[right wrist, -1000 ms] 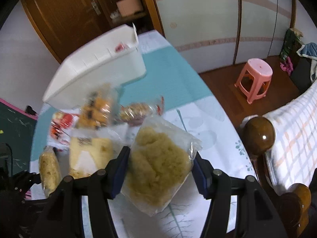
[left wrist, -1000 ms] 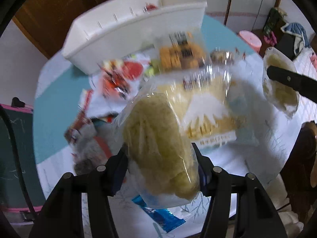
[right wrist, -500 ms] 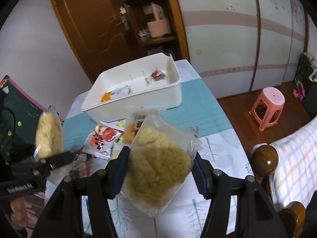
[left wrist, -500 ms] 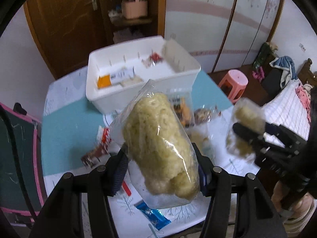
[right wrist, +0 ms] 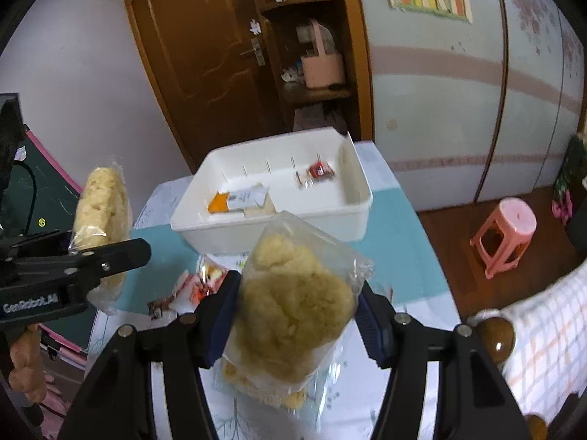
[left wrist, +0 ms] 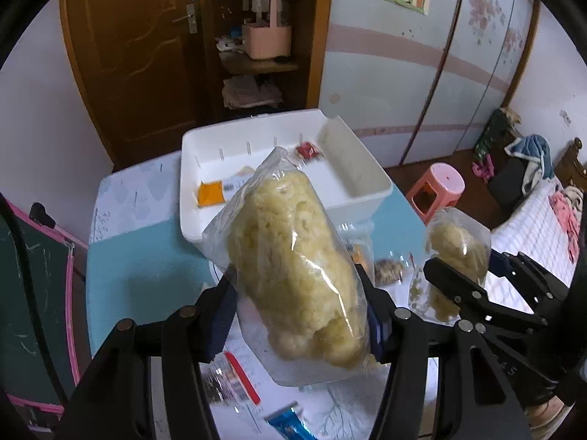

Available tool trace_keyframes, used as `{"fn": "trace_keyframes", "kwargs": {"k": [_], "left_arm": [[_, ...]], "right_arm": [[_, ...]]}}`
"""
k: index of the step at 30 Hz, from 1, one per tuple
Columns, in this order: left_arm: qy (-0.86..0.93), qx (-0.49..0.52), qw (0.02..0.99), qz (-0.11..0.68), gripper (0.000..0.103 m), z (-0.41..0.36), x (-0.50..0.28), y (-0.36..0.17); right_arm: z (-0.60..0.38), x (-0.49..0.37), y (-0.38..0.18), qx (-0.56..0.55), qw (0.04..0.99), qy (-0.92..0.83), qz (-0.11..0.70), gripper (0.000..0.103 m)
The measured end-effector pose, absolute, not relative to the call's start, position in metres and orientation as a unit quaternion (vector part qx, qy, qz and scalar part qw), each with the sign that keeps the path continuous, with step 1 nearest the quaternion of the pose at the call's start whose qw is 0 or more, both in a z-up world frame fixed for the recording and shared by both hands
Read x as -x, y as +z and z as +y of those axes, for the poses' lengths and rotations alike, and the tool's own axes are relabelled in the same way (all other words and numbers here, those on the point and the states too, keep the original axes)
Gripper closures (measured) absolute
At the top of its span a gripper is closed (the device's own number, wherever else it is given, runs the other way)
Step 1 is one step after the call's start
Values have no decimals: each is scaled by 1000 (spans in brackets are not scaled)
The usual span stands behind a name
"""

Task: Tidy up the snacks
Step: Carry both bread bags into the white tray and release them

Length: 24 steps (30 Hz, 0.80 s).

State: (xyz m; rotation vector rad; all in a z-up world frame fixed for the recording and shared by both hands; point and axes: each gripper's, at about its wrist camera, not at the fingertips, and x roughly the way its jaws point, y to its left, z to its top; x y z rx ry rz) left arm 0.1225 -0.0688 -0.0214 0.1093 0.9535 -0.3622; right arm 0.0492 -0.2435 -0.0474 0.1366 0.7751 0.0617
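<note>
My left gripper point(left wrist: 299, 315) is shut on a clear bag of pale yellow puffed snack point(left wrist: 293, 267), held high above the table. My right gripper point(right wrist: 297, 311) is shut on a second, similar bag of yellow snack point(right wrist: 293, 308). Each gripper with its bag shows in the other view: the right one at the right of the left wrist view point(left wrist: 455, 256), the left one at the left of the right wrist view point(right wrist: 101, 201). The white bin point(right wrist: 352, 198) stands at the far end of the table, holding an orange-and-white packet point(right wrist: 238, 200) and a small red packet point(right wrist: 319, 172).
Several loose snack packets point(right wrist: 194, 286) lie on the table's teal-and-white cloth point(left wrist: 139, 271) in front of the bin. A blue wrapper point(left wrist: 290, 423) lies near the front edge. A pink stool point(right wrist: 506, 234) and a bed point(right wrist: 550, 330) stand at the right, a chalkboard point(left wrist: 33, 293) at the left.
Both grippers have risen and pulled back with their bags, so the table and bin look smaller and farther below. The bin's inside has come into view.
</note>
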Motion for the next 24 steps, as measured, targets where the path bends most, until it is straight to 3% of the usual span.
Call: {"fn": "trace_keyframes", "kwargs": {"k": [24], "left_arm": [[-121,-74,898,416,46,-76,-233,-3]], "right_arm": [[-218,-168,27,-11,943,38,330,43]]}}
